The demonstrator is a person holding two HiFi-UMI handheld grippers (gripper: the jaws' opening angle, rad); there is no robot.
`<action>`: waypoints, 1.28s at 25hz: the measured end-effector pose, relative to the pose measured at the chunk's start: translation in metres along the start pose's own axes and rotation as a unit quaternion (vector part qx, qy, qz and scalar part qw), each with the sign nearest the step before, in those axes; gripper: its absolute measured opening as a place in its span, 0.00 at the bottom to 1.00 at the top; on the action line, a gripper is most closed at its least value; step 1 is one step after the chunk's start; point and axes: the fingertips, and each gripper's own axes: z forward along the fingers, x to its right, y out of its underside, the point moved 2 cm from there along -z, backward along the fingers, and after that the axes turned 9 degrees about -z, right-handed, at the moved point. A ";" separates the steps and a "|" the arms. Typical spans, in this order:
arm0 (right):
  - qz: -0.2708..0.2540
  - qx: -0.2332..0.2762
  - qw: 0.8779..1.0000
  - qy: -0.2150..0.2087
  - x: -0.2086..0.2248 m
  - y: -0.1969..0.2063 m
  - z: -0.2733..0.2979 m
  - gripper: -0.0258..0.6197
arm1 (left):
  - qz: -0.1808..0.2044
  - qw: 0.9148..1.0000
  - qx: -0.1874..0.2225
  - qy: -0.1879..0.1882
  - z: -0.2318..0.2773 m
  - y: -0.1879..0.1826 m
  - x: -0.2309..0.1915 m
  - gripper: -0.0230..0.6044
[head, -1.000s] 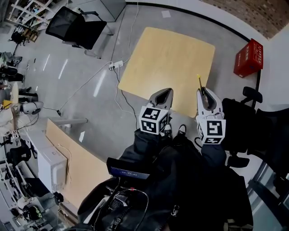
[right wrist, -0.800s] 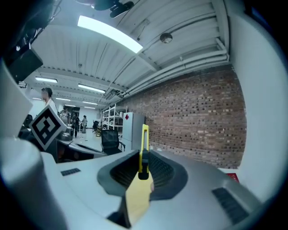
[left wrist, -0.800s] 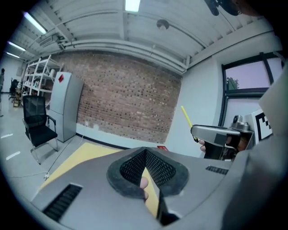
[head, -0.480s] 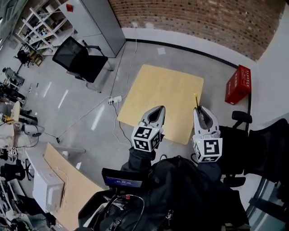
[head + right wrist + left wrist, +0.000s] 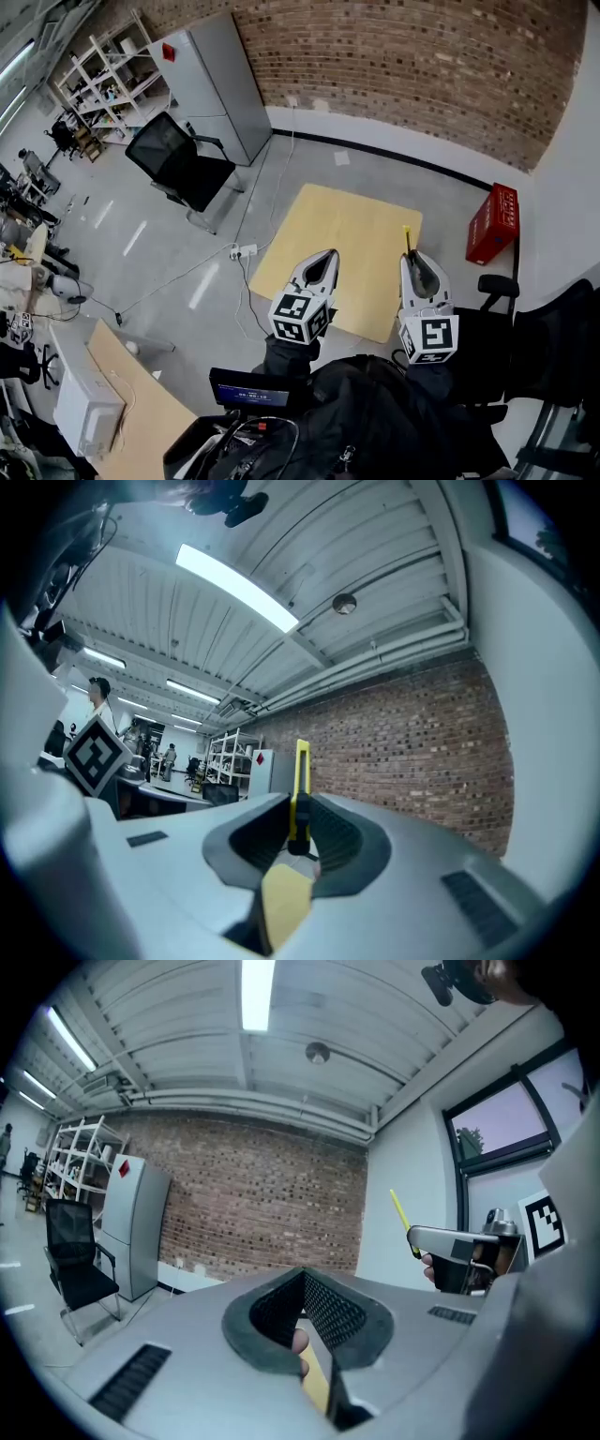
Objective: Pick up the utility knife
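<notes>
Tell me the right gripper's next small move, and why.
Probably just hold it steady with the grip closed: the right gripper has its jaws shut on the yellow utility knife, which is clear above the wooden table, so the pick looks done. The left gripper is shut on nothing and need not help.

No words or numbers are showing clearly enough to read. A red diamond sign is sitting on the grey cabinet. Black-and-white square markers are showing on the left gripper and the right gripper, carrying patterns, not letters. Pale print on the red crate is coming out too small to read.
</notes>
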 end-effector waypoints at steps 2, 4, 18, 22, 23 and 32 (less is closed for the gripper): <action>0.000 0.008 1.000 -0.002 -0.001 -0.006 -0.002 0.15 | -0.002 1.000 0.010 0.000 -0.005 -0.005 0.003 0.03; -0.002 0.014 1.000 -0.003 -0.002 -0.011 -0.003 0.15 | 0.000 1.000 0.020 0.001 -0.009 -0.010 0.005 0.03; -0.001 0.037 0.999 -0.014 -0.015 -0.028 0.007 0.15 | 0.040 0.997 0.058 -0.025 -0.024 -0.031 -0.002 0.03; -0.001 0.037 0.999 -0.017 -0.018 -0.028 0.010 0.15 | 0.038 0.997 0.059 -0.030 -0.025 -0.033 -0.008 0.03; -0.001 0.037 0.999 -0.017 -0.018 -0.028 0.011 0.15 | 0.039 0.997 0.059 -0.032 -0.024 -0.033 -0.009 0.03; 0.000 0.038 0.999 -0.017 -0.004 -0.027 0.020 0.15 | 0.042 0.997 0.061 -0.033 -0.009 -0.039 -0.009 0.03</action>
